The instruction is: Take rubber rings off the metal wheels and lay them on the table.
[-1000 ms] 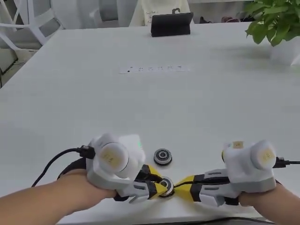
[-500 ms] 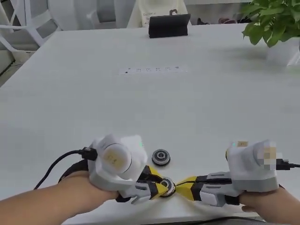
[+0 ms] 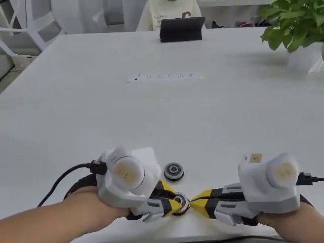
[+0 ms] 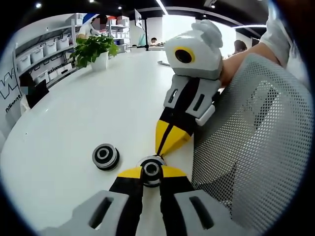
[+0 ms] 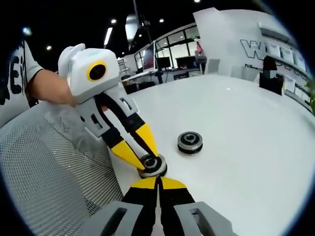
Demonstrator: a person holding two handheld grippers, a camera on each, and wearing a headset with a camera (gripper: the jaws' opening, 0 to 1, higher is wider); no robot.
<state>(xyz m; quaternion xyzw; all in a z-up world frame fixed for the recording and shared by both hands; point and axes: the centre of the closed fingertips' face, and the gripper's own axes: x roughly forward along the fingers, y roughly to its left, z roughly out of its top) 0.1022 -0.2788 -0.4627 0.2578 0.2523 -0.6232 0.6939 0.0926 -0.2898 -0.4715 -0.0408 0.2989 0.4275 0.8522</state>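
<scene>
**Q:** Nearest item first: what do the grippers hold?

**A:** My left gripper (image 4: 150, 173) is clamped round the near wheel (image 4: 151, 168), with one yellow jaw on each side of it. The wheel lies flat, face up, at the edge of the table (image 3: 202, 116) closest to me. My right gripper (image 5: 157, 183) meets it head-on. Its jaws are pressed together to a slit, and the tips touch the wheel's rim on the side away from the left gripper. Whether they pinch the rubber ring is too small to tell.

**Q:** Which relation governs the coming move?

**A:** The two grippers stand nose to nose on one line, with the wheel between their tips. I judge that the ring must peel off along that line, toward the right gripper, while the left one anchors the metal.

**Q:** And farther out?

**A:** The second wheel (image 3: 173, 171) lies flat just beyond the meeting tips. It is ahead and left of my left jaws, ahead and right of my right jaws, and touches neither. Both grippers are about equally near to it.
</scene>
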